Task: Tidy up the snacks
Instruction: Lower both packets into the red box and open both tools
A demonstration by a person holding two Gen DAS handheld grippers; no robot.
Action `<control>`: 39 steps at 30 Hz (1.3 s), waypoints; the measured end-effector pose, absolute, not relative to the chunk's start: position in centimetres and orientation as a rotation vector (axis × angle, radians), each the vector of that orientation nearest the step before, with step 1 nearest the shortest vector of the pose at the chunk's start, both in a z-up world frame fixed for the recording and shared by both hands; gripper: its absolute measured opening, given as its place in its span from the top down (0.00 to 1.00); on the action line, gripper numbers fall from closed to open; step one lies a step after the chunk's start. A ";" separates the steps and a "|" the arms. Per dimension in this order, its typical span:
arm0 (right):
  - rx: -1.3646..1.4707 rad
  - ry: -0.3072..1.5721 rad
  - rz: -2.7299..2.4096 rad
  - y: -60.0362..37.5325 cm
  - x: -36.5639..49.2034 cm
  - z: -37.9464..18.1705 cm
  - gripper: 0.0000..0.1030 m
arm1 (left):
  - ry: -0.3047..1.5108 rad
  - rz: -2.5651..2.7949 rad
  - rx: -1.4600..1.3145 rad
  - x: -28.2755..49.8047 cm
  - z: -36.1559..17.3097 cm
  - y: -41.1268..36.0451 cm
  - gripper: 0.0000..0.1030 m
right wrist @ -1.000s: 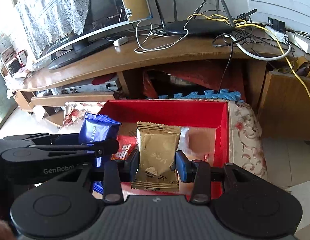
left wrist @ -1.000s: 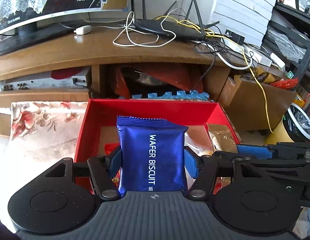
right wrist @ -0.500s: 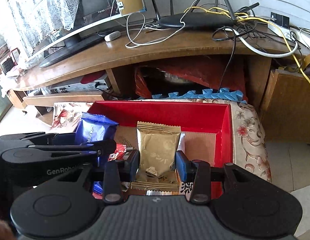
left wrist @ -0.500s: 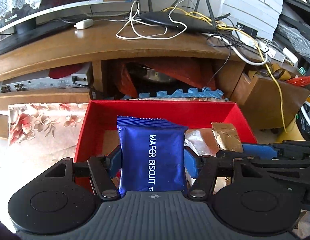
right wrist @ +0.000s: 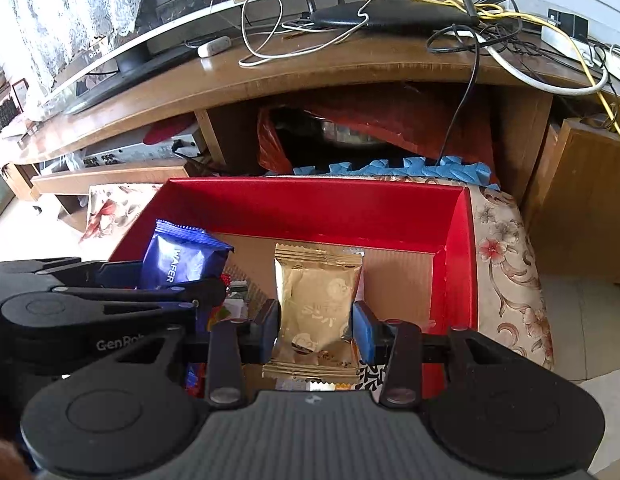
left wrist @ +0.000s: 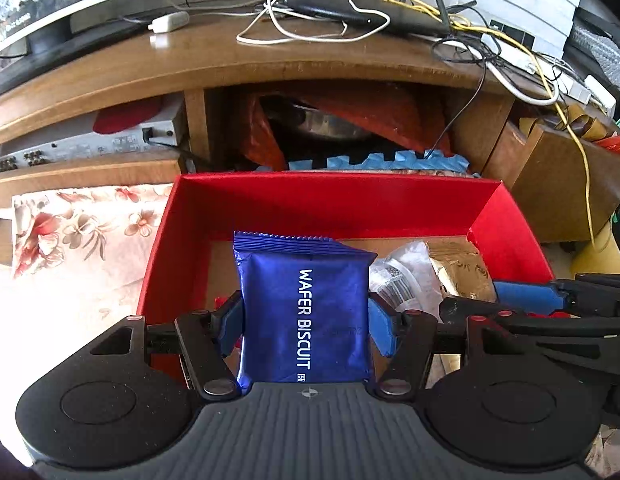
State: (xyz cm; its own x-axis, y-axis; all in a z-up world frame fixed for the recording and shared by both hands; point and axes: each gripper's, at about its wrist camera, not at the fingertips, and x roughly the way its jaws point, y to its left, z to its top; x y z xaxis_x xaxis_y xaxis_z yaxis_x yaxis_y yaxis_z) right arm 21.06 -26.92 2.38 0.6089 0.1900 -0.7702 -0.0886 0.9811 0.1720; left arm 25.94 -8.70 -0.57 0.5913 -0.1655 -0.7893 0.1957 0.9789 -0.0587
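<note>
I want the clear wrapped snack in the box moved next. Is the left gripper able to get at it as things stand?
Probably not yet. The left gripper is shut on the blue wafer biscuit packet, so its jaws are full. The clear wrapped snack lies uncovered in the red box, just to its right.

Black ribbed tool (left wrist: pixel 304 320) bodies, blue pads (right wrist: pixel 364 338), silver screws
</note>
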 end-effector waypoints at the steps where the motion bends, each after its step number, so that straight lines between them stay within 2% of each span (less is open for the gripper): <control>1: 0.117 0.904 0.161 -26.9 21.1 2.3 0.63 | 0.918 -0.208 0.037 26.0 -0.7 -8.7 0.34; 9: 0.106 0.907 0.158 -26.8 21.2 2.1 0.63 | 0.928 -0.202 0.035 26.1 -1.0 -8.7 0.32; 25: 0.091 0.900 0.116 -27.3 21.1 2.3 0.57 | 0.914 -0.183 0.052 26.1 -0.5 -8.6 0.20; 39: 0.106 0.878 0.121 -27.1 20.3 3.3 0.54 | 0.893 -0.179 0.034 25.3 0.5 -8.1 0.18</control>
